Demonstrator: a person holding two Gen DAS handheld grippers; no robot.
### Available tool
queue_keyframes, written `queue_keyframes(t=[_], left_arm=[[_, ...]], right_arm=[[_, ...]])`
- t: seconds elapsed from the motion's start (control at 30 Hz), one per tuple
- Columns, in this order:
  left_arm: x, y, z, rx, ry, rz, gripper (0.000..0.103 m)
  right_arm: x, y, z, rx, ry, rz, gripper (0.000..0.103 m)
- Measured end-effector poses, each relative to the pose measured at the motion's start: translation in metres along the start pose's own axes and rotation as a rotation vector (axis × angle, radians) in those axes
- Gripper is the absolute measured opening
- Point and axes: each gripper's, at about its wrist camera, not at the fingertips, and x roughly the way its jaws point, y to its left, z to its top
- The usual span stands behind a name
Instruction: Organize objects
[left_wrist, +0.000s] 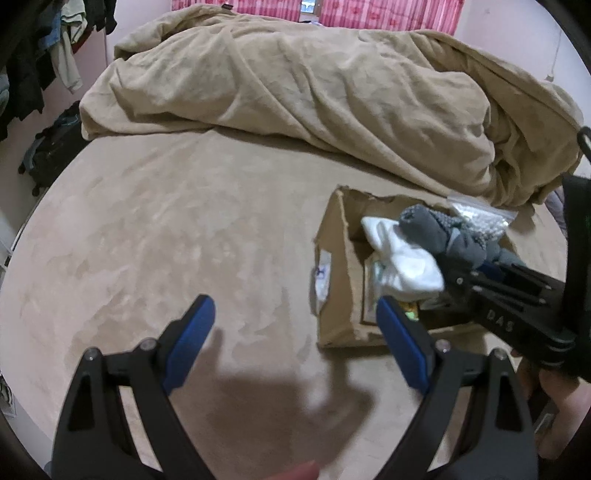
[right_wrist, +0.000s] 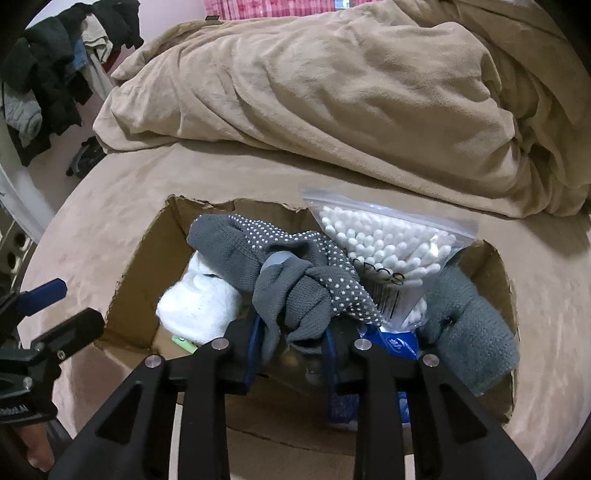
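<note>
A torn cardboard box (right_wrist: 136, 266) sits on the tan bed; it also shows in the left wrist view (left_wrist: 338, 240). My right gripper (right_wrist: 291, 339) is shut on a grey dotted glove (right_wrist: 295, 266) and holds it over the box; the glove also shows in the left wrist view (left_wrist: 436, 229). In the box are a white cloth (right_wrist: 201, 299), a zip bag of cotton swabs (right_wrist: 384, 243), a grey fleece item (right_wrist: 469, 321) and a blue packet (right_wrist: 395, 341). My left gripper (left_wrist: 295, 343) is open and empty, over the bed just left of the box.
A crumpled tan blanket (left_wrist: 314, 99) lies across the far half of the bed. Dark clothes (right_wrist: 48, 74) hang at the far left. A dark bag (left_wrist: 55, 147) lies on the floor left of the bed. Pink curtains (left_wrist: 388, 14) hang behind.
</note>
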Motion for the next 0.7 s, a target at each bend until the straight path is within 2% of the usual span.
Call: queue_keyframes(t=[0.03, 0.1, 0.3, 0.47, 0.6, 0.7], left_arm=[[-0.003, 0.000, -0.001, -0.003, -0.004, -0.005, 0.090], [-0.009, -0.002, -0.002, 0.002, -0.005, -0.002, 0.090], [-0.047, -0.007, -0.013, 0.003, -0.031, -0.011, 0.090], [-0.082, -0.008, -0.029, -0.025, -0.053, -0.030, 0.090], [-0.108, -0.013, -0.040, -0.031, -0.054, -0.061, 0.090], [-0.130, -0.022, -0.050, -0.011, -0.066, -0.083, 0.090]], right_arm=[[-0.001, -0.001, 0.000, -0.008, 0.003, -0.003, 0.035], [-0.005, -0.002, 0.000, -0.011, 0.009, 0.005, 0.047], [-0.036, -0.004, -0.014, 0.017, -0.021, -0.007, 0.068], [-0.069, -0.005, -0.035, 0.028, -0.023, -0.016, 0.070], [-0.104, -0.005, -0.052, 0.028, -0.037, -0.020, 0.075], [-0.128, -0.003, -0.060, 0.024, -0.056, -0.013, 0.077]])
